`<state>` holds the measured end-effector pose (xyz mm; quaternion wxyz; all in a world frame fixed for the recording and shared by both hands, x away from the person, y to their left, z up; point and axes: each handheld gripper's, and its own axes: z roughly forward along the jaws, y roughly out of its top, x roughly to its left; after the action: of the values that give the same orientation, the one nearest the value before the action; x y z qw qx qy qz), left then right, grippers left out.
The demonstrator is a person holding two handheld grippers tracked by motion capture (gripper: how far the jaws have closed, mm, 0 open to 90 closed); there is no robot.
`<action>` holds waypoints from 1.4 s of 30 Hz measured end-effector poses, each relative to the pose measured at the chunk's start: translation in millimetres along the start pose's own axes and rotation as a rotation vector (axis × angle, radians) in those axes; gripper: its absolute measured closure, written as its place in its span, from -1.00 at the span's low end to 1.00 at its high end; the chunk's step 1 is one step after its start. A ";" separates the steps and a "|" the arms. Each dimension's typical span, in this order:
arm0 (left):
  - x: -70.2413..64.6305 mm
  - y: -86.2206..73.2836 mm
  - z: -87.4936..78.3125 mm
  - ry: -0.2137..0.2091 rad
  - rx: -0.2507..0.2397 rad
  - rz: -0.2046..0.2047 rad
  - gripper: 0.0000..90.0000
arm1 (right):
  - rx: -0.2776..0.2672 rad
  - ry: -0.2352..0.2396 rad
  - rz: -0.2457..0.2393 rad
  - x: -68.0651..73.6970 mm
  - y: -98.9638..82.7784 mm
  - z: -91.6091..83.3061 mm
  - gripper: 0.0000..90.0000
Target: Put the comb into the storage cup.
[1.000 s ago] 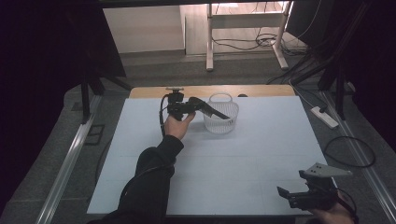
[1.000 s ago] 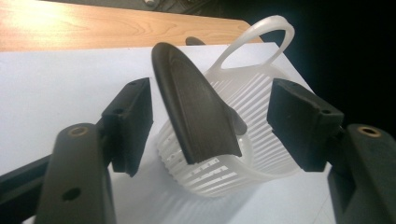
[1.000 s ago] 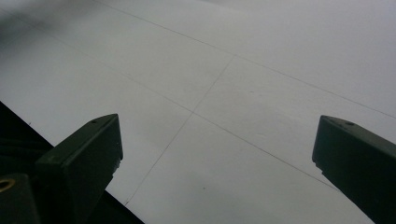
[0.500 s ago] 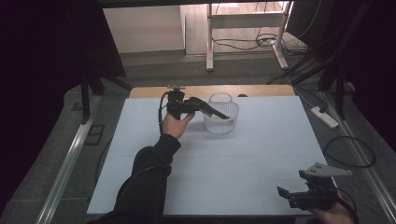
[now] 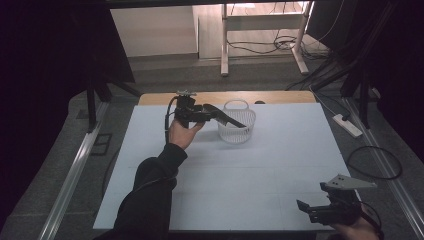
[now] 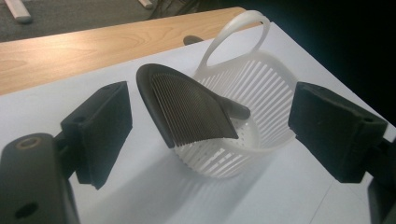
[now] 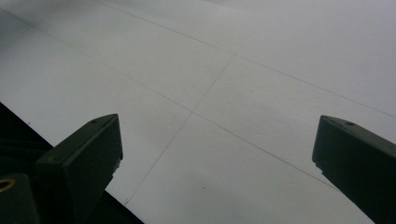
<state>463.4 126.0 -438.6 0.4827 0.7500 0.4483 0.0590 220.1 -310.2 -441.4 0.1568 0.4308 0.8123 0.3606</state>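
Two grippers: both on the job, one up at the basket, one parked near the table's front edge.
Left gripper (image 5: 235,120): held over the table around 12 o'clock, pointing toward 3 o'clock at the basket; jaws have just been opening and now stand wide, pads off everything.
Comb (image 6: 191,105): dark, fine-toothed, sits between the spread left jaws in the left gripper view without touching them; it leans on the basket rim, toothed end sticking out over the near side, handle end down inside.
Basket (image 5: 245,131): white slotted plastic with a loop handle, upright on the table at about 12 o'clock, just beside the left gripper.
Right gripper (image 5: 303,207): low at roughly 5 o'clock, well apart from the basket; jaws wide, just bare table between them.
Table (image 5: 280,165): pale sheet over a wooden top, faint crease lines.
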 end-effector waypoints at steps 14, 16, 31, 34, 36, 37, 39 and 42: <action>0.0 -1.1 -23.4 0.021 0.032 0.077 -0.85 | 0.000 -0.002 0.002 0.1 0.2 0.0 -0.97; 0.1 -1.2 -26.8 0.021 0.033 0.088 -0.86 | -0.001 -0.002 0.001 0.1 0.2 -0.1 -0.97; -2.7 -5.0 -47.6 0.106 0.057 0.189 -0.96 | 0.000 0.000 0.002 0.0 0.3 0.1 -0.99; -3.8 -6.5 -50.8 0.115 0.063 0.207 -0.97 | 0.000 -0.001 0.002 0.1 0.3 0.0 -0.99; -5.2 -8.0 -52.6 0.118 0.063 0.214 -0.98 | -0.001 -0.001 0.002 0.1 0.3 -0.1 -0.99; -5.9 -8.9 -53.6 0.121 0.060 0.219 -0.99 | 0.000 -0.001 0.002 0.0 0.3 0.0 -0.99; -7.2 -10.3 -55.6 0.127 0.060 0.231 -0.99 | -0.001 -0.002 0.002 0.1 0.3 0.0 -0.99; -9.2 -12.3 -58.4 0.134 0.058 0.242 -1.00 | 0.001 -0.003 0.000 0.4 0.3 0.1 -0.99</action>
<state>419.9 160.1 -414.2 0.4191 0.8068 0.3871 0.1536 220.1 -309.7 -441.2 0.1578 0.4315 0.8122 0.3594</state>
